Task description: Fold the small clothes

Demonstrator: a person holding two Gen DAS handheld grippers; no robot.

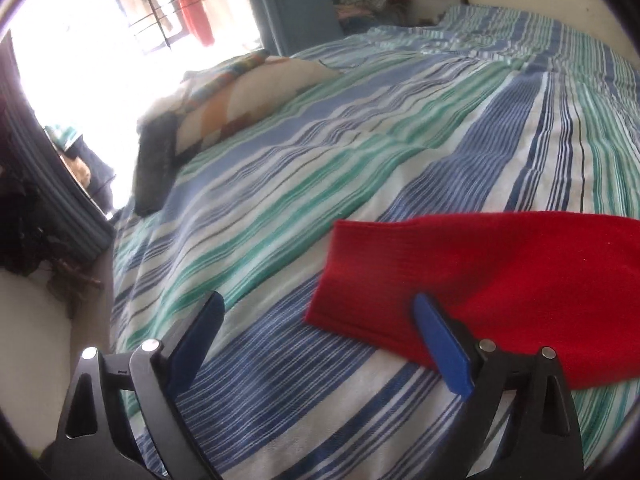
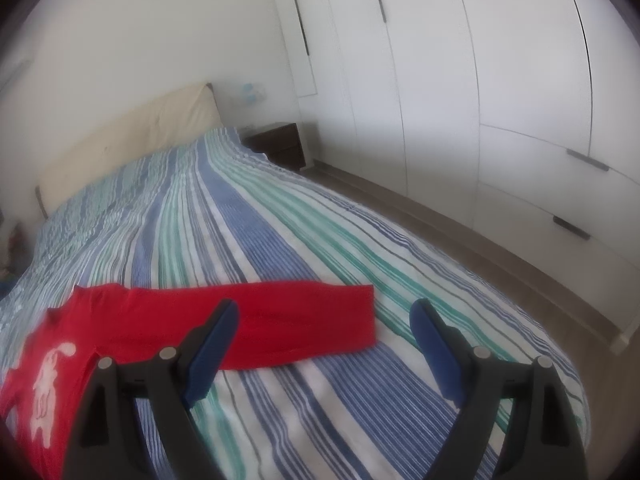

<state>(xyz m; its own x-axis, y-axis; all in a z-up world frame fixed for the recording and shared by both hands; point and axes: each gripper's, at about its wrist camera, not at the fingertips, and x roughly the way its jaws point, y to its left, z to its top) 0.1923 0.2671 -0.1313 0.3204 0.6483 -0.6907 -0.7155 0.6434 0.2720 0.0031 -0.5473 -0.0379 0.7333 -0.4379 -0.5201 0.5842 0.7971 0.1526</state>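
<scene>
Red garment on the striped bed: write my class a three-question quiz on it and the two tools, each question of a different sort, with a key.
1. True or false: the left tool is shut on the red garment.
2. Which part of the garment lies ahead of the right tool? A) a long sleeve B) a hood C) a pocket
3. Fill in: the garment lies on a striped ____.

Key
1. False: both tools are open; the left one's right finger overlaps the sleeve end in the picture, with nothing gripped.
2. A: the sleeve stretches out flat across the bedspread.
3. bedspread
</scene>
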